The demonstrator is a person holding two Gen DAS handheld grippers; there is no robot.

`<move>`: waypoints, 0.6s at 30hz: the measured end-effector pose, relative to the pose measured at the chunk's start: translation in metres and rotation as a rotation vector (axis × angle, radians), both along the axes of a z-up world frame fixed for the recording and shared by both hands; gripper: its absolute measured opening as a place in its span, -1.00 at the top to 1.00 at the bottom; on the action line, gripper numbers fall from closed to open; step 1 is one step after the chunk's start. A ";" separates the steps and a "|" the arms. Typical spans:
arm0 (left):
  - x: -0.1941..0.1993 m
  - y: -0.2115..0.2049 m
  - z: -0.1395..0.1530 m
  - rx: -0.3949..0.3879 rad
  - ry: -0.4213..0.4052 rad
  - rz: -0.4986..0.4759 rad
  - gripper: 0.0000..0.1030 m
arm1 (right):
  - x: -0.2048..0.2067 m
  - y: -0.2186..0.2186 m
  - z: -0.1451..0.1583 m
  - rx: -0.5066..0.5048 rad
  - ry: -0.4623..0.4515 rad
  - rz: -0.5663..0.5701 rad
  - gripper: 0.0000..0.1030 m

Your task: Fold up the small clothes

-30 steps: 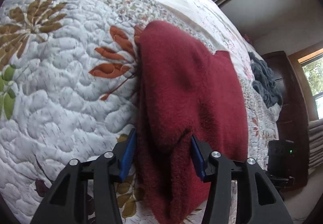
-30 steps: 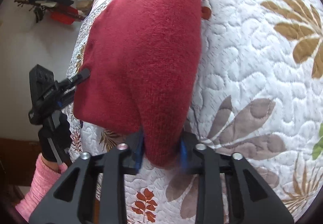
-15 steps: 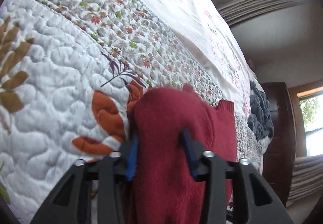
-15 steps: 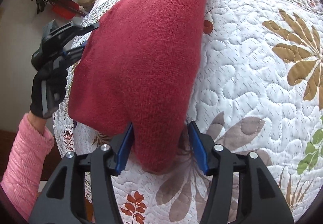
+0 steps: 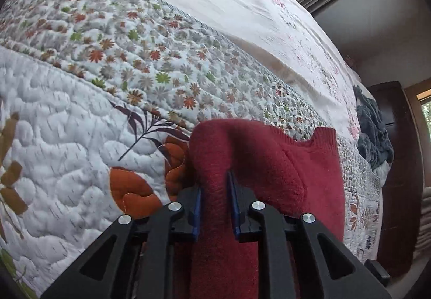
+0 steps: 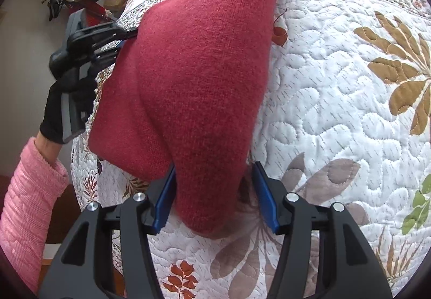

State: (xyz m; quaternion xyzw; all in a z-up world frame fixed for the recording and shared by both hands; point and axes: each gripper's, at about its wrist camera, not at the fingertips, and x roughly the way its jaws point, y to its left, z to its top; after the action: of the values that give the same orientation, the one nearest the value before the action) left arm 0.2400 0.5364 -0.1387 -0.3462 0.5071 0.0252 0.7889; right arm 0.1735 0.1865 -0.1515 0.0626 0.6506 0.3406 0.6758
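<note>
Red knit garment [image 6: 204, 78] lies folded on the quilted bed [image 6: 336, 115], close to the bed's side edge. My left claw [image 5: 214, 207] is pinched on a thick fold of it; my right claw [image 6: 212, 193] is spread, blue pads either side of the near end, not gripping. Risks: with one end free, a left-side pull could drag the whole piece askew or undo the fold; the bulky knit may slip from the pinch. The garment's left portion sits by the bed edge, so it could slide off. Open quilt lies rightward in the right view; a grey cloth heap [image 5: 374, 131] is well apart.
</note>
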 end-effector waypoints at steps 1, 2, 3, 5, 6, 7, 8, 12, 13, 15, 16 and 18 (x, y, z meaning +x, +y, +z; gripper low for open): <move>-0.006 0.001 0.004 0.006 0.001 0.008 0.54 | 0.000 -0.001 0.002 0.004 0.000 -0.003 -0.10; -0.016 0.000 0.012 0.031 -0.003 0.021 0.52 | 0.001 -0.002 0.004 0.010 0.002 -0.007 -0.11; -0.027 -0.001 0.019 0.051 -0.020 0.024 0.50 | 0.002 -0.004 0.007 0.025 0.007 -0.017 -0.12; -0.047 -0.009 0.038 0.116 -0.052 0.011 0.45 | 0.003 -0.007 0.014 0.055 0.010 -0.040 -0.22; -0.056 -0.015 0.048 0.133 -0.067 -0.002 0.44 | 0.004 -0.009 0.016 0.066 0.012 -0.046 -0.28; -0.067 -0.021 0.055 0.140 -0.089 -0.021 0.35 | 0.004 -0.010 0.017 0.077 0.014 -0.051 -0.28; -0.076 -0.027 0.060 0.148 -0.100 -0.039 0.22 | 0.004 -0.011 0.018 0.080 0.014 -0.054 -0.28; -0.101 -0.053 0.058 0.139 -0.079 -0.107 0.16 | 0.003 -0.012 0.018 0.060 0.013 -0.065 -0.25; -0.106 -0.059 0.053 0.134 -0.068 -0.122 0.16 | 0.003 -0.012 0.018 0.057 0.014 -0.066 -0.24; -0.110 -0.066 0.041 0.157 -0.039 -0.141 0.16 | 0.002 -0.015 0.016 0.046 0.012 -0.062 -0.18; -0.112 -0.068 0.035 0.169 -0.023 -0.147 0.16 | 0.001 -0.016 0.015 0.039 0.012 -0.059 -0.16; -0.116 -0.067 0.018 0.165 0.019 -0.145 0.17 | -0.002 -0.015 0.011 0.008 0.000 -0.050 -0.13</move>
State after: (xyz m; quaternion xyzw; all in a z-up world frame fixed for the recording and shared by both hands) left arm 0.1240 0.4694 -0.1212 -0.2422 0.5345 0.0131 0.8096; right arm 0.1714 0.1713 -0.1405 0.0815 0.6475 0.3262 0.6839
